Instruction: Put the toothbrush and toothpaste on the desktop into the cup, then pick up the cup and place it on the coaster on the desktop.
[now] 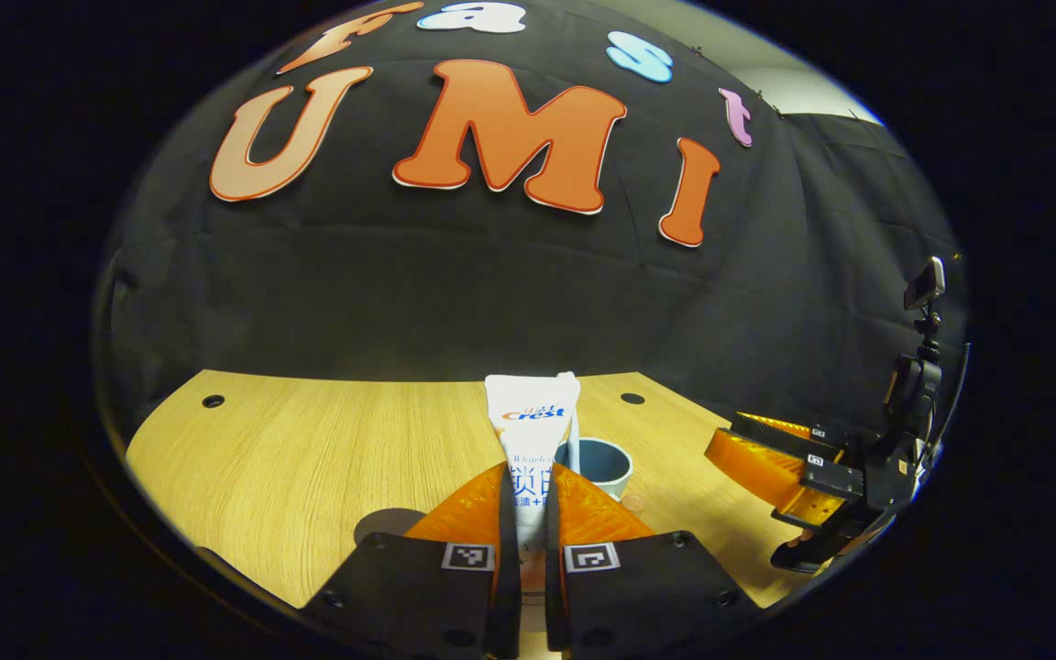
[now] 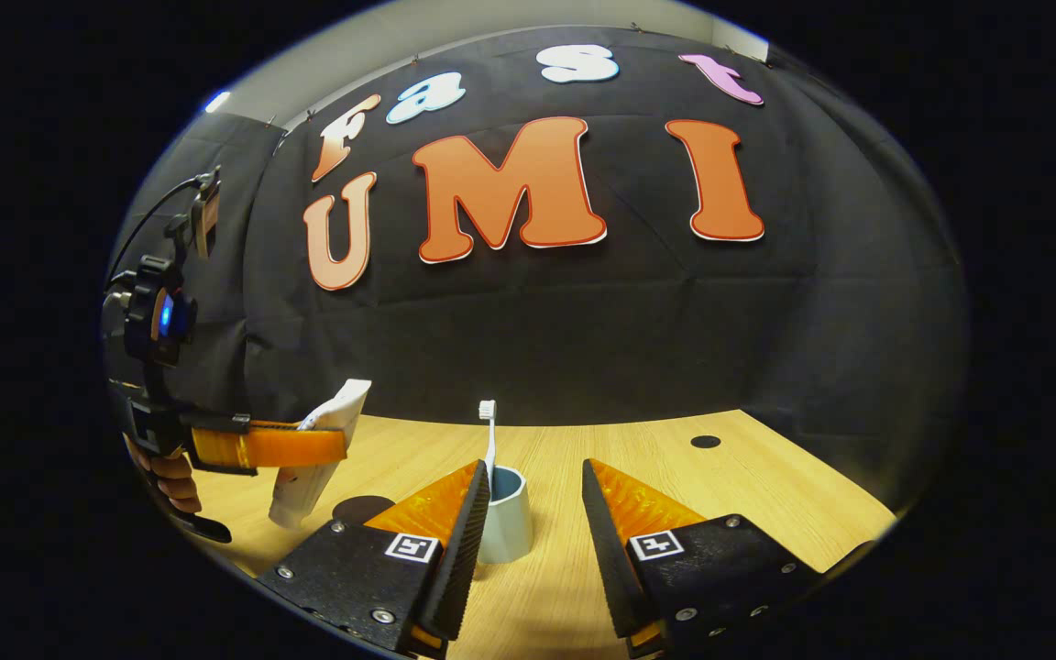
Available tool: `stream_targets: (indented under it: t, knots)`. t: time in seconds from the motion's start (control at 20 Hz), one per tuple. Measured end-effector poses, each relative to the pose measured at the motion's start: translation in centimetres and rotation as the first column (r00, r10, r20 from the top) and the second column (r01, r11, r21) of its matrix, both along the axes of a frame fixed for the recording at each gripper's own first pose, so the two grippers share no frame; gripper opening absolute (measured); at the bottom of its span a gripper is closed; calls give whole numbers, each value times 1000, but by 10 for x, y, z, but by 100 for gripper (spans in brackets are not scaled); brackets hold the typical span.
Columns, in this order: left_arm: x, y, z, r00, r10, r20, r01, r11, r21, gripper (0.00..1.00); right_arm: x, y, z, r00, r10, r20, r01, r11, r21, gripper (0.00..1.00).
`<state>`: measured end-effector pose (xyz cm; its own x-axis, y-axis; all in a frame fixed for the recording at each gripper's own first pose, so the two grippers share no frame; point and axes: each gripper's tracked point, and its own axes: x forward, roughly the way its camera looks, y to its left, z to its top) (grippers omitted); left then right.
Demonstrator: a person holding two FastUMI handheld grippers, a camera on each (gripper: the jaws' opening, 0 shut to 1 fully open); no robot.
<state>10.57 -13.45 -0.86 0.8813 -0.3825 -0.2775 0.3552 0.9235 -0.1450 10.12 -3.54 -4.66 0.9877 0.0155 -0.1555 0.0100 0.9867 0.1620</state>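
Two handheld grippers are at work over the pale wood-grain desktop [image 2: 766, 495]. In the left gripper view, the left gripper [image 1: 528, 513] has both fingers pressed against the sides of a white toothpaste tube with blue and red print [image 1: 531, 431], which stands upright between them, raised off the wood. Just behind and to the right of that tube sits the grey-blue cylindrical cup [image 1: 599, 463], with a white toothbrush [image 1: 572, 408] standing in it. The right gripper view shows the same brush upright, bristle head at the top, its handle inside the cup and leaning on the rim. In that view the right gripper [image 2: 535, 500] hovers with its fingers spread wide and holding nothing; the cup stands on the wood between and beyond them, close to the left finger. A dark round coaster [image 2: 361, 510] lies flat on the desktop left of the cup, below the lifted tube. A person's hand [image 2: 166, 477] grips the left gripper's handle at the far left. Round cable holes [image 2: 705, 442] dot the wood near the black cloth wall [image 2: 583, 312].
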Motion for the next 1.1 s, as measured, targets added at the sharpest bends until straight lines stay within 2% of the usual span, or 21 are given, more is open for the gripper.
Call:
stream_targets:
  t: [0.4,0.8,1.1]
  knots:
    - [32,-39,18,994,-38,101,47,995,-83,14,-16,6,-6,999,25,-26,-26,999,-26,70]
    - [59,-59,26,986,-23,165,57,977,-206,14,-22,20,-13,996,73,-53,-76,995,-64,70]
    - [80,-71,34,969,-8,248,61,977,-206,14,-23,20,-18,995,77,-62,-80,995,-53,71]
